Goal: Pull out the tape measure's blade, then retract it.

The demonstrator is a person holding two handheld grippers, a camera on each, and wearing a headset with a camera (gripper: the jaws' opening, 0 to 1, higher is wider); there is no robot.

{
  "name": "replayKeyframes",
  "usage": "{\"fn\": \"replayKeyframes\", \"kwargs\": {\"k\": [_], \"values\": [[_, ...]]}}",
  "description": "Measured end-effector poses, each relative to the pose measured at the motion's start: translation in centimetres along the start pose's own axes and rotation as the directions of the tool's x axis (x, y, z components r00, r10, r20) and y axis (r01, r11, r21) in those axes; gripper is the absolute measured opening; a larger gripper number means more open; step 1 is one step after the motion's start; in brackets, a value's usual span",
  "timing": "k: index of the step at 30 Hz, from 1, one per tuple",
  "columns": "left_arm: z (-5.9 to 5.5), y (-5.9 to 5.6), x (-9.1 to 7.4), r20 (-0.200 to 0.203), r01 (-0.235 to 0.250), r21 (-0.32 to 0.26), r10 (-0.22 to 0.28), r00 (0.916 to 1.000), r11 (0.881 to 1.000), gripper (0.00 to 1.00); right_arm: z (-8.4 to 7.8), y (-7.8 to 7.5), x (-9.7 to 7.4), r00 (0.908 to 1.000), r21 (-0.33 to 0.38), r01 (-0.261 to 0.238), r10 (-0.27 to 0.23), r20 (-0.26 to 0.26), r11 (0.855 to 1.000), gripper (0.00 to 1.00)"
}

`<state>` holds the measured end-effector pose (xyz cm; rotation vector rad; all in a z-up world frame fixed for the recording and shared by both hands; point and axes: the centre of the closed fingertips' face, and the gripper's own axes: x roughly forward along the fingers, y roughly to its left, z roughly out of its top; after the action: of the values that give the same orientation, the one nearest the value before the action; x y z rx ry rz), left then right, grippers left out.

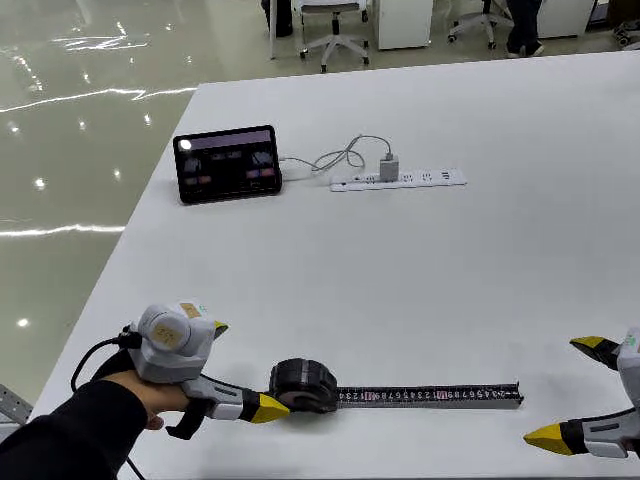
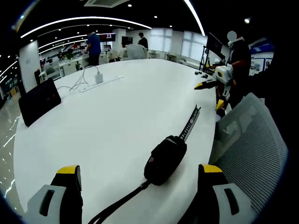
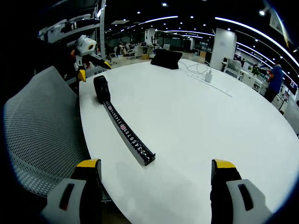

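Nearest us in the head view, at 7 o'clock, a dark sleeve (image 1: 60, 440) and hand (image 1: 150, 395) hold the left gripper (image 1: 243, 367). Its jaws stand wide apart and grip nothing. The lower yellow tip lies just beside the tape measure case (image 1: 303, 385); we cannot tell whether they touch.

Case: black, resting on the white table (image 1: 400, 260) near its front edge, at 6 o'clock in the head view. In the left gripper view it sits between the two jaws, slightly ahead of them, with a dark strap (image 2: 117, 205) trailing back toward the camera.

Blade (image 1: 430, 395): drawn out of the case toward 3 o'clock and lying flat on the table, numbers up.

Right gripper (image 1: 568, 390): at 4 o'clock in the head view, jaws spread and gripping nothing. The blade's end hook lies just short of them and apart from both tips; in the right gripper view it sits ahead, between the jaws.

Background, toward 11 o'clock: a tablet (image 1: 227, 163) propped up with its screen lit. At 12 o'clock is a white power strip (image 1: 400, 180) with a charger (image 1: 389, 167) plugged in, and a cable (image 1: 335, 158) runs from it to the tablet. We note a grey mesh chair (image 3: 37, 130) beside the table's near edge in the right gripper view.
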<state>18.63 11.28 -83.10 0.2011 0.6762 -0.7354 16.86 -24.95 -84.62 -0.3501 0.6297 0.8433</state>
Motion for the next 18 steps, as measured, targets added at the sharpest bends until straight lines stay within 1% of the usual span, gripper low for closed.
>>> {"fn": "replayKeyframes", "kwargs": {"k": [1,2,3,4,5,6,7,8,9,11,13,15,18], "values": [[-0.2,0.0,-0.3,0.003,-0.016,0.007,0.016,0.9999,1.0,1.0,0.0,0.0,-0.2,0.9998,0.032,0.009,-0.01,0.017,0.999,0.94],[-0.2,0.3,-0.6,0.006,-0.042,0.02,0.042,0.9991,0.999,1.0,-0.2,0.0,-0.4,0.9998,0.038,0.009,-0.01,0.014,0.999,0.94],[0.1,0.7,-0.8,0.025,-0.074,0.024,0.073,0.997,0.997,1.0,-0.4,0.1,-0.5,0.9999,0.042,0.007,-0.008,0.01,0.999,0.94],[0.7,0.8,-1.2,0.07,-0.095,0.004,0.095,0.9931,0.995,1.0,-0.7,0.3,-0.6,1.0,0.044,0.007,-0.007,0.005,0.999,0.94],[1.0,0.6,-1.5,0.085,-0.089,-0.031,0.092,0.9921,0.996,1.0,-0.9,0.4,-0.7,1.0,0.05,0.003,-0.003,0.001,0.999,0.94],[1.0,0.5,-1.7,0.092,-0.081,-0.08,0.088,0.9918,0.994,1.0,-1.1,0.6,-0.9,1.0,0.063,-0.003,0.003,-0.003,0.998,0.95],[0.9,0.5,-1.9,0.096,-0.087,-0.083,0.095,0.9909,0.993,1.0,-1.2,0.7,-1.0,1.0,0.066,-0.002,0.002,-0.002,0.998,0.97],[0.8,0.6,-2.1,0.096,-0.098,-0.069,0.105,0.9899,0.993,1.0,-1.2,0.7,-1.2,1.0,0.069,0.004,-0.004,0.001,0.998,0.98],[0.5,0.8,-2.2,0.097,-0.112,-0.078,0.12,0.9881,0.991,1.0,-1.2,0.7,-1.5,0.9999,0.074,0.008,-0.009,0.008,0.997,0.99],[0.5,0.9,-2.7,0.13,-0.111,-0.139,0.13,0.983,0.984,1.0,-1.0,0.7,-1.9,0.9997,0.082,0.012,-0.014,0.021,0.997,1.0],[-0.1,1.3,-3.1,0.116,-0.141,-0.122,0.155,0.9811,0.982,1.0,-0.7,0.5,-2.3,0.999,0.07,0.026,-0.028,0.036,0.997,1.0],[-0.6,1.3,-3.4,0.119,-0.148,-0.121,0.163,0.9794,0.982,1.0,-0.9,0.3,-2.6,0.9991,0.073,0.034,-0.035,0.022,0.997,1.0],[-1.4,1.3,-3.8,0.116,-0.157,-0.119,0.171,0.9785,0.98,1.0,-1.0,0.2,-3.2,0.9986,0.074,0.042,-0.044,0.029,0.996,1.0]]}}
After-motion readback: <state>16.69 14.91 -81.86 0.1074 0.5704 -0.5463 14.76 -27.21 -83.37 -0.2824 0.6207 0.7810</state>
